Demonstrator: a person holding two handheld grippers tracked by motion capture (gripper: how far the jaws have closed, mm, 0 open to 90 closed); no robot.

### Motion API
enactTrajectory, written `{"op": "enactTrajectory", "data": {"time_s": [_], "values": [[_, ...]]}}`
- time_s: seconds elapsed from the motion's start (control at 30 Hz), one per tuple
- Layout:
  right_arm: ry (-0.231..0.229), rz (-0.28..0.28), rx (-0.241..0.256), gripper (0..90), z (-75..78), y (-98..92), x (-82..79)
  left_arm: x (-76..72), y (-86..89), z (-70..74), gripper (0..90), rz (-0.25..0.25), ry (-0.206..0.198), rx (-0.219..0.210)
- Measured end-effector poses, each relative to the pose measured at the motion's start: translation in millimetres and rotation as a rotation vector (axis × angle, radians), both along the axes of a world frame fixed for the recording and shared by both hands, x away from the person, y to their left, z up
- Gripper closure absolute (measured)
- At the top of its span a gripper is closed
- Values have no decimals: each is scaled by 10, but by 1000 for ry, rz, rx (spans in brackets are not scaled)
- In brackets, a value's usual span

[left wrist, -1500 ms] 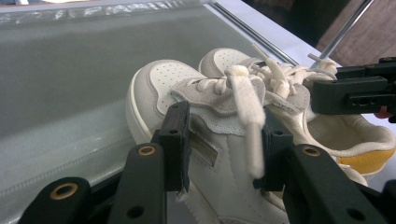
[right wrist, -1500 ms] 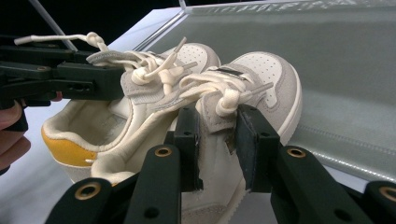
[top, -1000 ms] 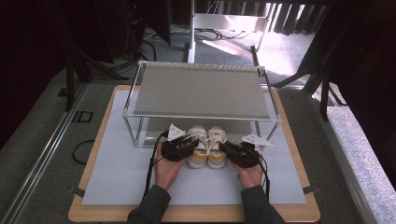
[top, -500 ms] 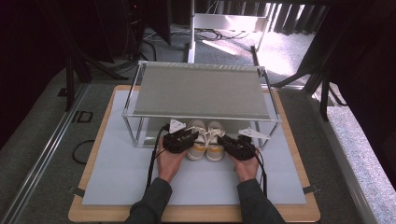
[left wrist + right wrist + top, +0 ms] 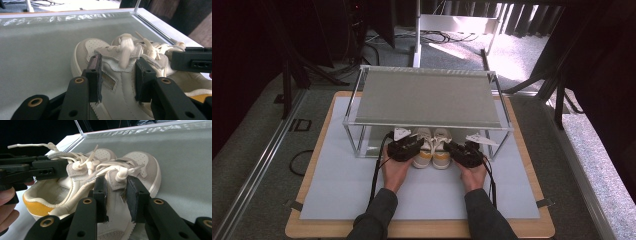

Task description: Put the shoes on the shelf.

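Left gripper is closing its 2 black jaws on the tongue and lace area of the left shoe, the pads pressing the upper from both sides, with only that fold of material between them. In the high view the same gripper is sitting at the front edge of the rack, at the mouth of its lower tier.

Both shoes are standing side by side, toes pointing inward under the rack's top shelf, heels at the rack's front edge, near the middle of the white mat that is covering the wooden board.

Right gripper is gripping the right shoe in the same way, its jaws narrowed on the tongue beneath the knotted laces; in the high view it is sitting just right of the pair.

The step in hand looks like sliding the 2 shoes into the lower tier together. The next move is probably calling for an even forward push with both hands, keeping the soles flat on the tier's floor, then opening both grippers once the heels are passing the front rail.
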State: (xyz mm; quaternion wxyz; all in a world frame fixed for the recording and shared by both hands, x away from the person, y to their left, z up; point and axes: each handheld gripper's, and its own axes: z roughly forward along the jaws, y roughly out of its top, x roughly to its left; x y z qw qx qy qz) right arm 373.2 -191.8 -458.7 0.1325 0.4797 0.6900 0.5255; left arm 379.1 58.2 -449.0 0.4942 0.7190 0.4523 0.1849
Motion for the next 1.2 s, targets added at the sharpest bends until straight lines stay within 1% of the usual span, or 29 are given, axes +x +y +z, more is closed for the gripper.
{"op": "enactTrajectory", "data": {"time_s": [0.07, 0.2, 0.33, 0.37, 0.5, 0.53, 0.57, 0.6, 0.67, 0.7, 0.77, 0.8, 0.87, 0.93, 1.03, 1.07, 1.1, 1.17, 1.2], "values": [[-3, -3, 8, 711, -3, 0, 13, 23, 13, -6, 626, 4, 2, -12], [0, -3, 18, 711, -25, -7, 37, 43, 11, -29, 627, 7, -3, -13], [-7, -5, 35, 711, -46, -18, 76, 68, 20, -47, 625, 19, 5, -27], [16, -13, 48, 711, -47, -14, 74, 72, 25, -52, 625, 17, 6, -28], [25, -15, 54, 709, -62, -16, 82, 71, 27, -73, 620, 28, 10, -20], [26, -14, 46, 707, -58, -15, 86, 71, 27, -73, 616, 28, 10, -20], [28, -16, 35, 704, -48, -7, 86, 77, 33, -87, 607, 25, 14, -23], [31, -19, 27, 697, -42, 3, 88, 73, 26, -94, 593, 42, 30, -50], [43, -26, 31, 682, -40, 5, 95, 87, 45, -106, 559, 35, 44, -74], [46, -25, 37, 677, -42, 0, 98, 91, 52, -109, 545, 34, 46, -77], [45, -21, 33, 661, -40, -4, 99, 99, 72, -114, 538, 30, 51, -73], [46, -20, 32, 653, -38, -6, 99, 105, 84, -119, 529, 29, 57, -78], [42, -21, 26, 635, -35, -6, 98, 112, 96, -126, 492, 36, 59, -87], [49, -17, 32, 606, -34, -9, 98, 115, 96, -129, 470, 43, 64, -88], [66, -23, 41, 574, -38, -24, 104, 103, 93, -131, 431, 64, 55, -81], [63, -24, 40, 563, -41, -27, 105, 97, 101, -130, 416, 67, 53, -83], [55, -28, 37, 552, -42, -28, 103, 89, 106, -130, 403, 68, 47, -83], [38, -35, 36, 525, -32, -36, 92, 66, 122, -124, 391, 78, 30, -68], [30, -39, 39, 514, -21, -43, 81, 59, 136, -122, 389, 77, 28, -74]]}}
